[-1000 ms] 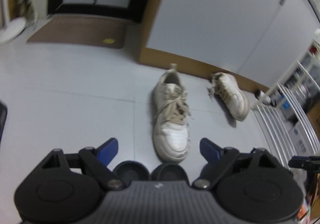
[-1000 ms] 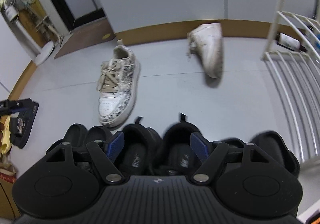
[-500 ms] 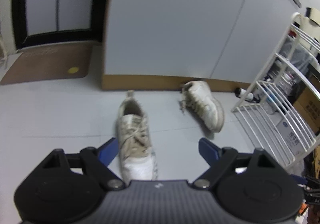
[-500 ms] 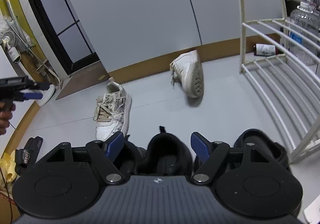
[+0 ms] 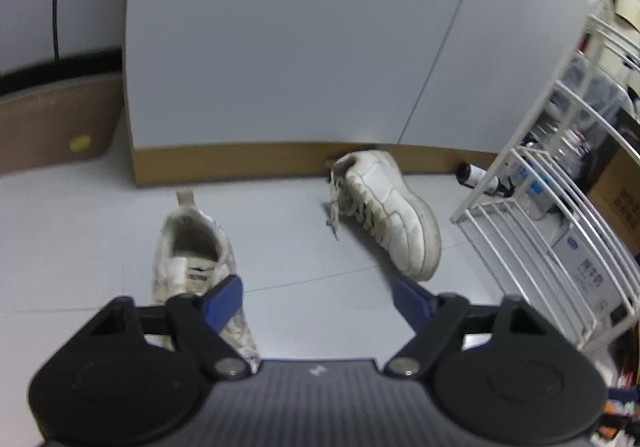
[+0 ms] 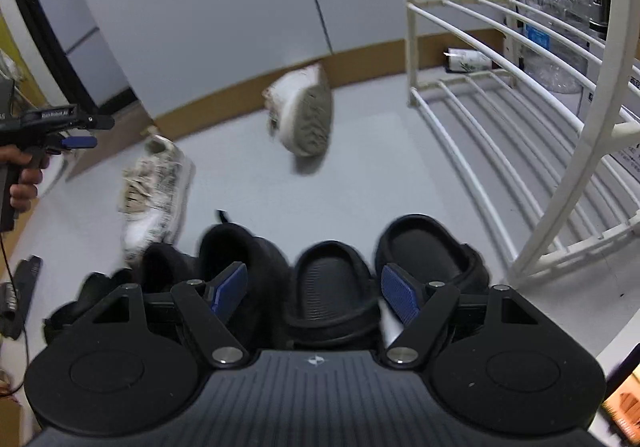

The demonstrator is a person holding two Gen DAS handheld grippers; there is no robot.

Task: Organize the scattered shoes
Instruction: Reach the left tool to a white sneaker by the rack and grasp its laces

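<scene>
Closing slightly but empty, the left hand-held gripper (image 5: pixel 316 297) is hovering between the speckled sneaker (image 5: pixel 192 243) and the tipped white sneaker (image 5: pixel 390 207) on the floor; the right hand-held gripper (image 6: pixel 316 287) is waiting wide over black clogs (image 6: pixel 332 287). Likely approaching; next, straddling one sneaker.

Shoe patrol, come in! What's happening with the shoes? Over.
Left gripper jaws closing, nothing between them; right gripper open over black clogs. White sneaker tipped sideways by the baseboard. Floor path clear.

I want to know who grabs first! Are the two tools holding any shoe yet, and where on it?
No. The left tool, jaws closing, and the open right tool both hold nothing.
</scene>
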